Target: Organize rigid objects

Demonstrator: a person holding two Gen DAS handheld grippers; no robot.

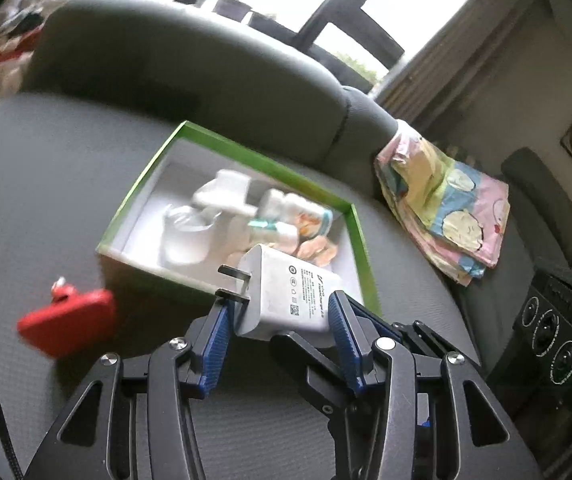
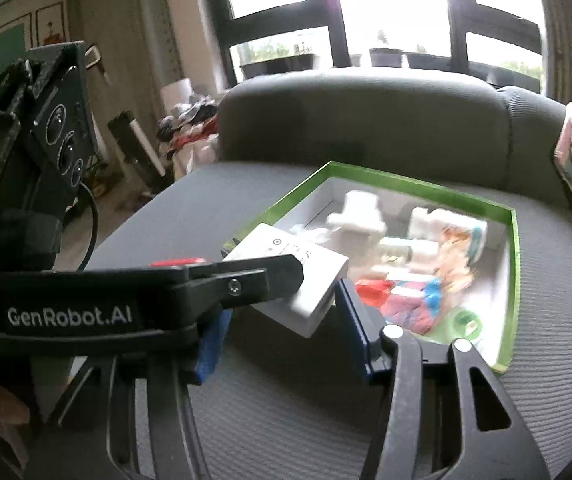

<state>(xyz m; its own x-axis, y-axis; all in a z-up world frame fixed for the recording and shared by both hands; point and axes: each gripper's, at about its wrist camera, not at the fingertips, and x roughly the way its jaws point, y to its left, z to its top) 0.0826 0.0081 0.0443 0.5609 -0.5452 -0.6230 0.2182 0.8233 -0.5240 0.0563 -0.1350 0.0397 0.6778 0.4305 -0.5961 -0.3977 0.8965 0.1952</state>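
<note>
Two blue pads of the left gripper [image 1: 281, 312] clamp the white charger [image 1: 286, 296] across its body, prongs out to the left, held just above the near wall of the green-rimmed box [image 1: 245, 148]. Grip sits low on the block, so it can pivot or slip if bumped on the rim. Box is already crowded with white pieces and a bottle [image 1: 298, 212]; a drop could knock them. Right gripper [image 2: 281, 316] is spread, holding nothing, close under the charger: collision risk. Red case [image 1: 65, 322] lies outside on the sofa seat [image 1: 45, 184].
</note>
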